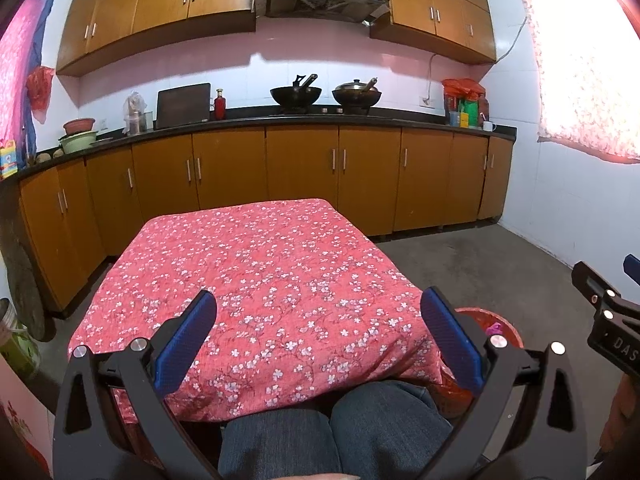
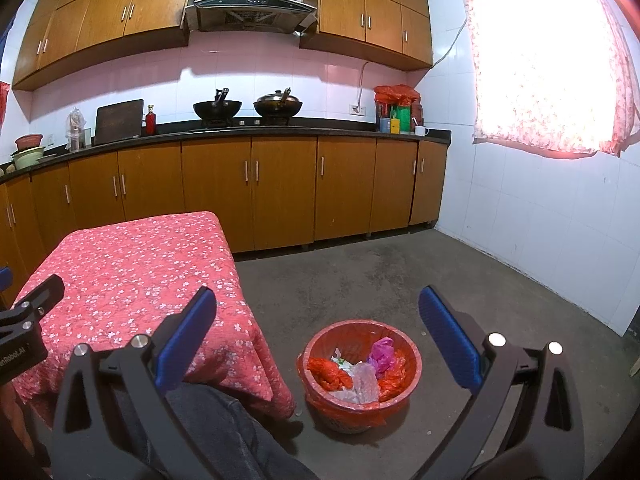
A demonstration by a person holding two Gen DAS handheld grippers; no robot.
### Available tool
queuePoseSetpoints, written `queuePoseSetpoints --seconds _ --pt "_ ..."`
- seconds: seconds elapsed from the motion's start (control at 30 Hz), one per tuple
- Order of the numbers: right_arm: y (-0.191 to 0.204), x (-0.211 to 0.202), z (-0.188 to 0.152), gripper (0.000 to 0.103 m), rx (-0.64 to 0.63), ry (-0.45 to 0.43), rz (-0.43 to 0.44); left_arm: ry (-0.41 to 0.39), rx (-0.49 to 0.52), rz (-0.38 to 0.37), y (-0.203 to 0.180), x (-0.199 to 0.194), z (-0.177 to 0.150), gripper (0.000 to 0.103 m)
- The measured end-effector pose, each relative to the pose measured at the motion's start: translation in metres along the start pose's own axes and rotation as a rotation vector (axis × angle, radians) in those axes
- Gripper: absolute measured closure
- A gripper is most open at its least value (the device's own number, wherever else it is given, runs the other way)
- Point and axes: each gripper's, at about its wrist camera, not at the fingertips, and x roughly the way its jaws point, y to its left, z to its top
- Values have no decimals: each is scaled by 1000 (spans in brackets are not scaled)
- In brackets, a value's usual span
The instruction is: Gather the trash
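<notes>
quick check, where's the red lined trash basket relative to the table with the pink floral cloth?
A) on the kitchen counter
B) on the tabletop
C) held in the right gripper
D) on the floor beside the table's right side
D: the right wrist view shows the round red plastic-lined trash basket standing on the grey concrete floor, next to the hanging edge of the pink floral tablecloth, with crumpled wrappers and bags inside it.

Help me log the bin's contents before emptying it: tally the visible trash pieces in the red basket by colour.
In the basket on the floor, as far as the right wrist view shows:
Orange-red plastic: 2
Purple plastic: 1
Clear or white wrapping: 1 heap, pieces not separable
Total: 4
</notes>
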Motion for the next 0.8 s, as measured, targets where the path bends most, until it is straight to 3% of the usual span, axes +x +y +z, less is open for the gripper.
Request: queuePoseSetpoints --seconds 0.8 --pt "2 0 0 4 9 -4 -2 0 0 0 -1 -1 0 2"
